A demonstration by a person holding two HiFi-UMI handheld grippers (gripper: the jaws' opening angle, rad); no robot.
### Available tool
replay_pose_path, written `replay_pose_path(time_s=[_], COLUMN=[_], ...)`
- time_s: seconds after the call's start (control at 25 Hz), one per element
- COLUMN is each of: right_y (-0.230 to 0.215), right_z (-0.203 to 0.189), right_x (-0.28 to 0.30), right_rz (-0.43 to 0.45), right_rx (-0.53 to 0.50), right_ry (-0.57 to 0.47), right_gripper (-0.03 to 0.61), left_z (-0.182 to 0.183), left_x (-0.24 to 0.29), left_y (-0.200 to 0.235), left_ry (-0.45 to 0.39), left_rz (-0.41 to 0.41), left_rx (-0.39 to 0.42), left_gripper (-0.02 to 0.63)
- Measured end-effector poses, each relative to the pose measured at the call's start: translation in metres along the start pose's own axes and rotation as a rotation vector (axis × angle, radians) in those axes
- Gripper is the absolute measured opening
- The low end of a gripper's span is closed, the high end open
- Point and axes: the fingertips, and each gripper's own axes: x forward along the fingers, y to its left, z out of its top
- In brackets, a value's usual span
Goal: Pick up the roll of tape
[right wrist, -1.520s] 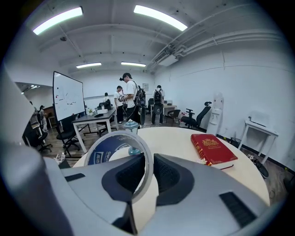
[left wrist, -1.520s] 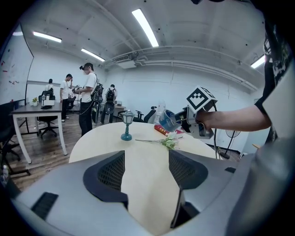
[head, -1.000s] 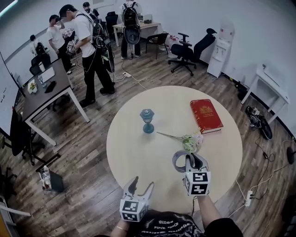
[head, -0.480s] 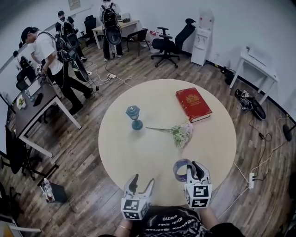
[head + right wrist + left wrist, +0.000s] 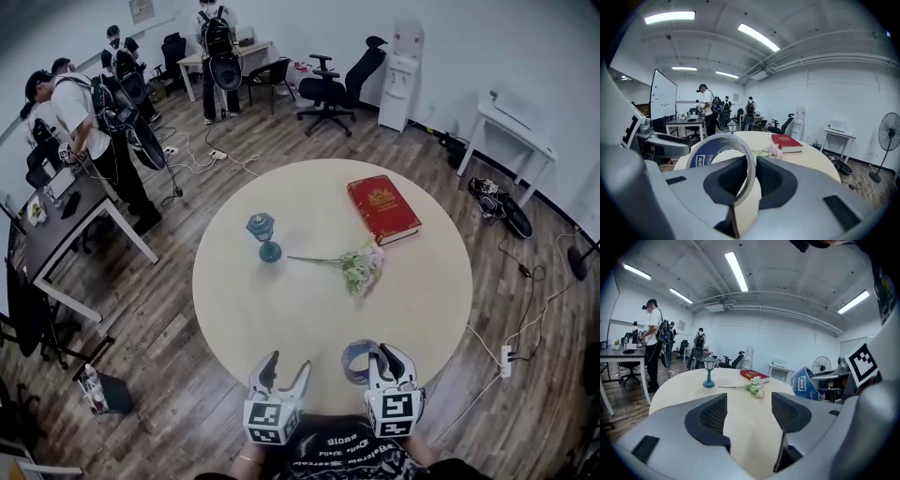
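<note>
Clamping right gripper (image 5: 751, 165) holds blue-labelled roll of tape (image 5: 704, 155).

Wood-plank floor (image 5: 169, 319), white walls (image 5: 487, 47), ceiling strip lights (image 5: 737, 272), office chairs (image 5: 328, 92), desks (image 5: 66, 220) around round table (image 5: 281, 309)

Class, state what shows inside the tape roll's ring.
Inside the roll of tape, clamped by the right tool, its blue printed inner wall and the pale table show; the tool hides the ring's lower part.

Matt pale wood table (image 5: 281, 309), glossy tape roll (image 5: 710, 157), wood-plank floor (image 5: 169, 370)
</note>
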Motion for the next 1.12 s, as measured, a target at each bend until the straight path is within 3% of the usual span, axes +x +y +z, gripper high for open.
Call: replay_pose_path(time_s=[0.2, 0.56, 1.12], right_y=[-0.002, 0.0, 0.004], right_z=[-0.001, -0.001, -0.003], right_x=[0.002, 0.003, 0.01], right_rz=[0.003, 0.019, 0.033], right_rx=[0.003, 0.022, 0.001], right_ry=[-0.006, -0.004, 0.01], right_gripper=[0.067, 0.067, 0.064], left_z=[0.007, 0.024, 0.021], left_x=[-0.001, -0.009, -0.001], left_y=[-0.002, 0.002, -0.006], left_ry=[-0.032, -0.085, -0.07], left_rz=[-0.001, 0.018, -0.027], left_rx=[-0.002, -0.006, 0.021], left_gripper=[0.289, 0.036, 0.021])
